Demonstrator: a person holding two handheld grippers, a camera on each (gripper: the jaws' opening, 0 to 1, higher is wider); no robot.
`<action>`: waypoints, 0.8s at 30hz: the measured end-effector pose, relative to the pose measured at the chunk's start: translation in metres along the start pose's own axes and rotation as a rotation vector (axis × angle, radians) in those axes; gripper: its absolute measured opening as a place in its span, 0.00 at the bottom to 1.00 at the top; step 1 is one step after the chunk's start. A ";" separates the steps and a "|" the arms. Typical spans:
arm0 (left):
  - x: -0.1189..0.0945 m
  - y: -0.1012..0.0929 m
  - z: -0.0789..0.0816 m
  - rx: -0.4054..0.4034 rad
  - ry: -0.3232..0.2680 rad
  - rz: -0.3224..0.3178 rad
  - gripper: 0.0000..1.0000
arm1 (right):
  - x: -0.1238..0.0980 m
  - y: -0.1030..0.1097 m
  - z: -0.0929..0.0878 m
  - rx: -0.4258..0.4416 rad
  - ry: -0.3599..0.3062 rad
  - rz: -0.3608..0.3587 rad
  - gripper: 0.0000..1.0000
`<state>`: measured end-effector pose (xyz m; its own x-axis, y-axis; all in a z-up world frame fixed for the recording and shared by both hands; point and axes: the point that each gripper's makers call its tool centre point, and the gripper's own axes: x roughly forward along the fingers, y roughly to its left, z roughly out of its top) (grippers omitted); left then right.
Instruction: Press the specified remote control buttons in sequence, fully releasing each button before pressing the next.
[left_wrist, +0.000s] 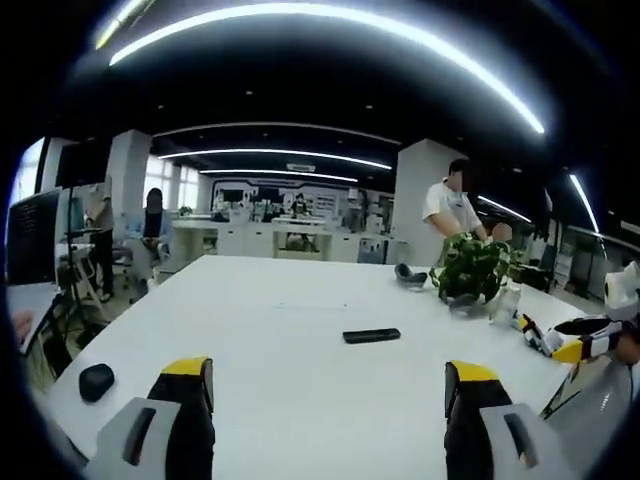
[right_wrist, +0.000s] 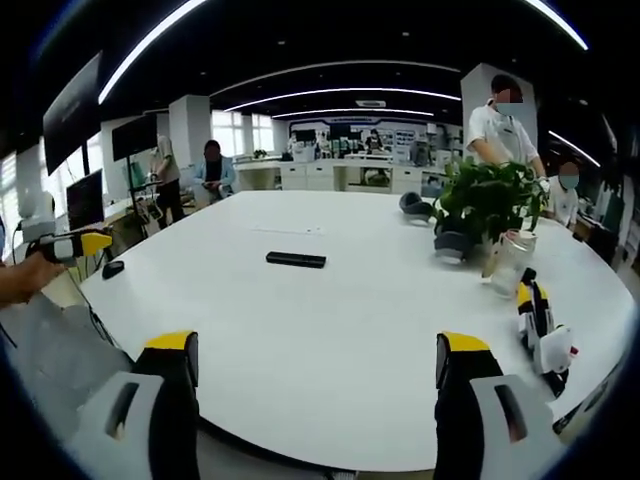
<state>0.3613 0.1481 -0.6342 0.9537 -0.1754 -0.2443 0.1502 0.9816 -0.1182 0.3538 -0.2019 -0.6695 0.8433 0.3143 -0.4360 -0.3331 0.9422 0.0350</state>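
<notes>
A slim black remote control (left_wrist: 371, 336) lies flat on the white table (left_wrist: 280, 300), a little right of the middle. In the left gripper view my left gripper (left_wrist: 328, 390) stands open with nothing between its yellow-tipped jaws, well short of the remote. In the right gripper view the remote control (right_wrist: 296, 260) lies ahead and slightly left. My right gripper (right_wrist: 318, 365) hovers open over the near table edge, apart from the remote. The left gripper (right_wrist: 72, 243) also appears at the far left of that view, held by a hand (right_wrist: 20, 280).
A potted plant (right_wrist: 490, 200) and a glass jar (right_wrist: 510, 262) stand at the table's right, with a yellow-tipped tool (right_wrist: 540, 322) lying beside them. A black mouse (left_wrist: 96, 381) sits near the left edge. Grey headphones (right_wrist: 412, 205) lie further back. People stand behind the table.
</notes>
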 end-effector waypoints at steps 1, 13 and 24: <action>0.000 0.000 0.000 -0.004 0.003 0.004 0.99 | 0.000 0.000 0.000 -0.001 0.003 0.001 1.00; 0.000 0.011 -0.002 -0.017 -0.011 0.044 1.00 | 0.000 0.003 -0.001 -0.020 0.009 0.007 1.00; 0.002 0.009 -0.011 0.031 0.040 0.048 1.00 | 0.000 0.002 -0.003 -0.002 0.012 0.007 1.00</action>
<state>0.3619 0.1557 -0.6469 0.9490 -0.1306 -0.2871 0.1135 0.9907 -0.0755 0.3521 -0.2003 -0.6720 0.8356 0.3194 -0.4469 -0.3396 0.9399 0.0367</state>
